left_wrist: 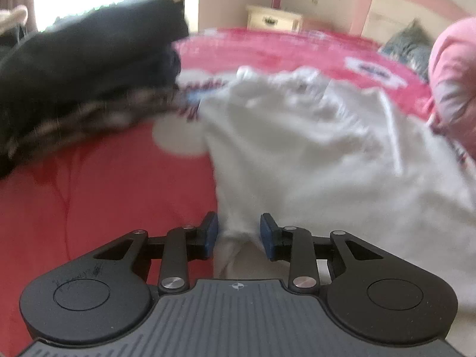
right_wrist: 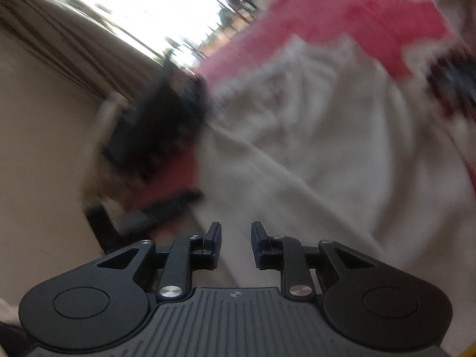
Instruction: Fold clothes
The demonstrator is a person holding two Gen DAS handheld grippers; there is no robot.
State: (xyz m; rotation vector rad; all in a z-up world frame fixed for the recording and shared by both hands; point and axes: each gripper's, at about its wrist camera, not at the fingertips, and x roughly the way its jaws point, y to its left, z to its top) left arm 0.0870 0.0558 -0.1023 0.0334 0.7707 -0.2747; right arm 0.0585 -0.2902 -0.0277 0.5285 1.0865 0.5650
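Two black grippers hover over a rumpled white cotton garment (left_wrist: 312,154) on a red bedspread (left_wrist: 104,184). Left gripper (left_wrist: 239,235) stands parted around a fold of the cloth, pads clear; right gripper (right_wrist: 236,244) gapes empty.

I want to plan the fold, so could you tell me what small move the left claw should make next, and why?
Probably close the left claw on the white garment: a fold of its edge sits between the open pads without being pinched, so it cannot yet be lifted off the red bedspread.
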